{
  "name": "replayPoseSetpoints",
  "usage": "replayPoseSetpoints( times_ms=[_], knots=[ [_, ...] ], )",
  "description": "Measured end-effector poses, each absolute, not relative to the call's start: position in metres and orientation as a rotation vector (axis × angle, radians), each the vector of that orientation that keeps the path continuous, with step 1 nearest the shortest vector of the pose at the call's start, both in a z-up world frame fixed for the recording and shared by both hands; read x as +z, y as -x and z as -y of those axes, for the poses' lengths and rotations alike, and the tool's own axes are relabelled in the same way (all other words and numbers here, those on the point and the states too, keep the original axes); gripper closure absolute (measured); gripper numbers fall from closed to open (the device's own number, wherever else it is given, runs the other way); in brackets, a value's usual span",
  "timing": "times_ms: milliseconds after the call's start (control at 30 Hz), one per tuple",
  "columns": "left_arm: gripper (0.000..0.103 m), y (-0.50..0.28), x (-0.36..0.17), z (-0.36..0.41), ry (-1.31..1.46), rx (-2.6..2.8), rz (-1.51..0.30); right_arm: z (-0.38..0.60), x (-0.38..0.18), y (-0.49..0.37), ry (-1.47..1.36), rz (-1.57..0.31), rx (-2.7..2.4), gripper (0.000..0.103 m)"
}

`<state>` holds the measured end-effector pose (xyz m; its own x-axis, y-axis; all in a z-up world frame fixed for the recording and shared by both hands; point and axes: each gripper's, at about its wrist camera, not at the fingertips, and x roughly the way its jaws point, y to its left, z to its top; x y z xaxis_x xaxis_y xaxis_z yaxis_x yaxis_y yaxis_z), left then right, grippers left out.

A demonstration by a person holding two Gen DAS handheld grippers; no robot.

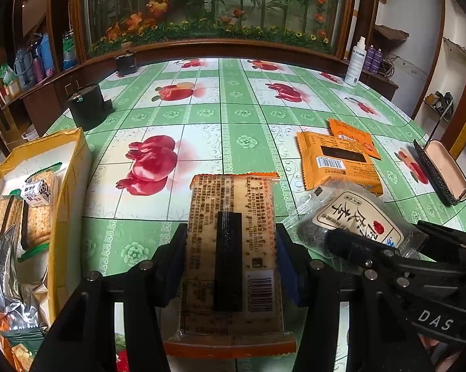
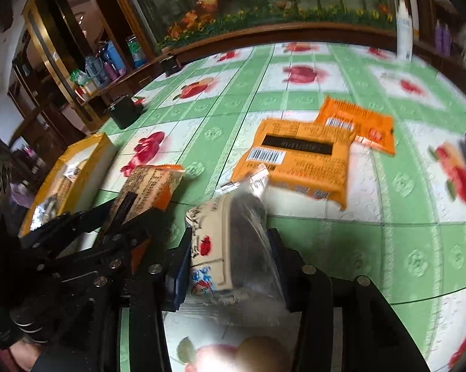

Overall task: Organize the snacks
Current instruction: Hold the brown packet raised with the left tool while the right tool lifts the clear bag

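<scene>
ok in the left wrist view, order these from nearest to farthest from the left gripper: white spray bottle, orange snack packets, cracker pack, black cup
1. cracker pack, clamped in the left gripper
2. orange snack packets, ahead to the right on the table
3. black cup, left side, farther back near the table edge
4. white spray bottle, far right corner of the table

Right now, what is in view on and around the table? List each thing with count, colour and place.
cracker packet: one, clear with orange ends, held in left claw
dark snack packet: one, clear with cream label, held in right claw
orange packets: two, overlapping, on the tablecloth, right
box: one, yellow, left edge, holding snacks
tablecloth: one, green and white
spray bottle: one, white, far right
left claw: shut on cracker packet
right claw: shut on dark snack packet
</scene>
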<state>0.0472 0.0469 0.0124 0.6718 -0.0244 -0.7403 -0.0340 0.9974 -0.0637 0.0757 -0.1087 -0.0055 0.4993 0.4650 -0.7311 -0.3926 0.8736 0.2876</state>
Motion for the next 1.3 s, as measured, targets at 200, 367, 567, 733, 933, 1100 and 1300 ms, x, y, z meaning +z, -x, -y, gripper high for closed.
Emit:
replayPoseSetpoints(
  times_ms=[200,367,567,733,933,1100,1300],
  knots=[
    [0.051,-0.047,0.011,-0.047,0.077,0.005,-0.841,0.107,-0.004,-0.076,-0.105,-0.918,0.537,0.058],
    [0.051,-0.047,0.012,-0.047,0.079,0.007,-0.837,0.099,0.011,-0.062,-0.013,-0.824,0.511,0.062],
    [0.051,-0.045,0.014,-0.046,0.074,0.01,-0.824,0.103,0.027,-0.053,0.013,-0.714,0.463,0.062],
    [0.051,-0.042,0.018,-0.047,0.076,0.012,-0.798,0.111,0.028,-0.058,-0.026,-0.719,0.448,0.062],
    [0.051,-0.037,0.027,-0.046,0.064,0.026,-0.742,0.112,0.032,-0.057,-0.032,-0.703,0.451,0.062],
    [0.051,-0.034,0.032,-0.045,0.048,0.037,-0.713,0.111,0.032,-0.056,-0.03,-0.702,0.451,0.062],
    [0.051,-0.032,0.034,-0.044,0.035,0.045,-0.694,0.112,0.032,-0.055,-0.034,-0.692,0.453,0.062]
  ],
)
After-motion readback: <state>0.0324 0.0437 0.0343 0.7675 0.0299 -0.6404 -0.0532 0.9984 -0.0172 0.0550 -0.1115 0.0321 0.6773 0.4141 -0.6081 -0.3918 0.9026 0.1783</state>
